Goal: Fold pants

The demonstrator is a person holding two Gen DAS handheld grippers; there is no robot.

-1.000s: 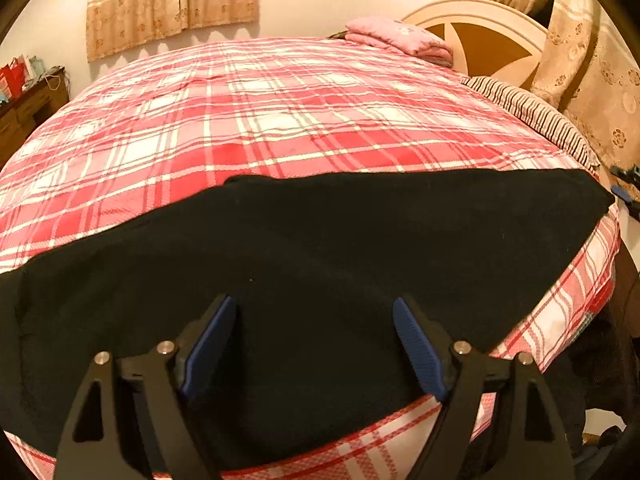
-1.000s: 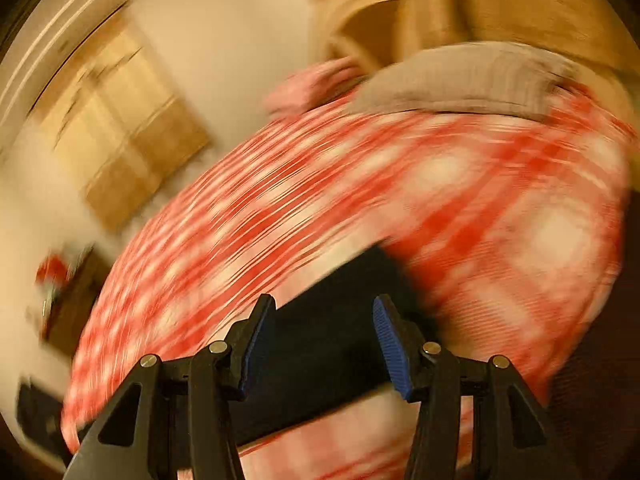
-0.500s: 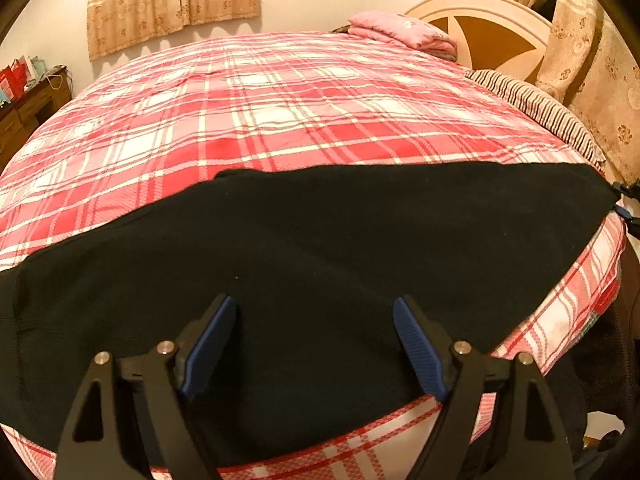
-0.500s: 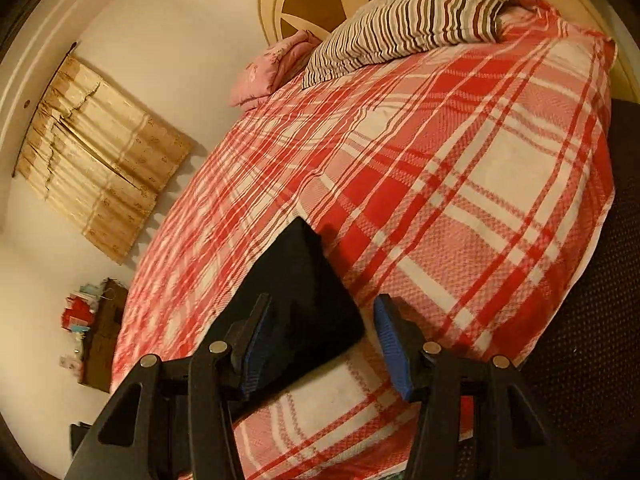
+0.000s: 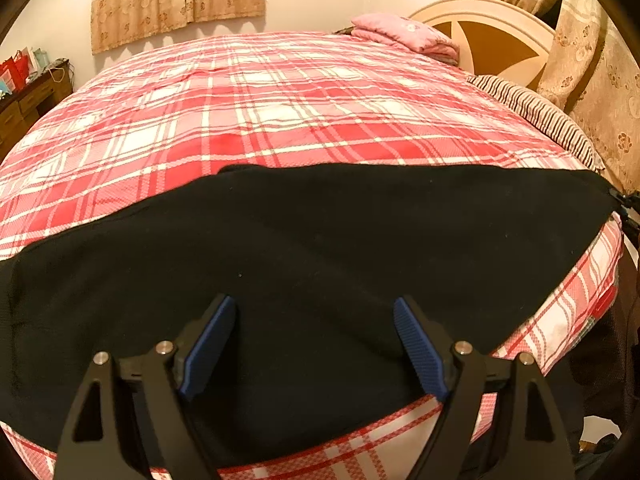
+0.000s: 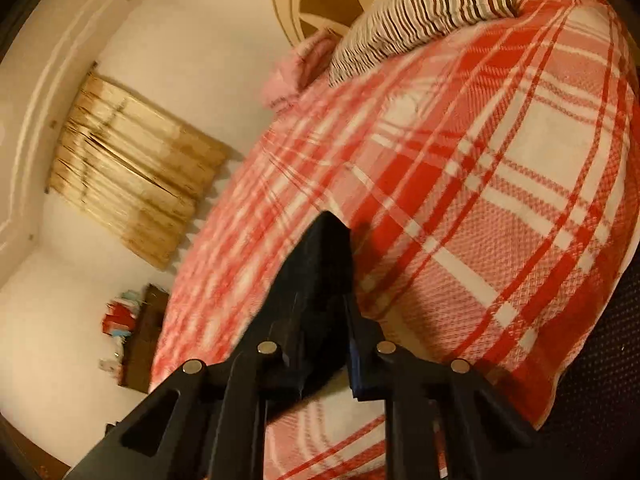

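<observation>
The black pants (image 5: 320,248) lie flat across the near edge of the bed, stretched left to right. My left gripper (image 5: 314,340) is open just above their middle, blue pads spread wide, holding nothing. In the right wrist view my right gripper (image 6: 320,320) is shut on the end of the pants (image 6: 320,256), which rises as a dark peak between the fingers. That same gripper (image 5: 628,208) shows at the pants' right corner in the left wrist view.
The bed carries a red and white plaid cover (image 5: 280,100). A striped pillow (image 5: 536,116), a folded pink blanket (image 5: 404,36) and a wooden headboard (image 5: 492,36) are at the far right. A dark dresser (image 5: 24,108) stands at the left.
My right gripper has swung to the pants' right end and closed on it, lifting the corner. My left gripper has stayed open over the pants.
</observation>
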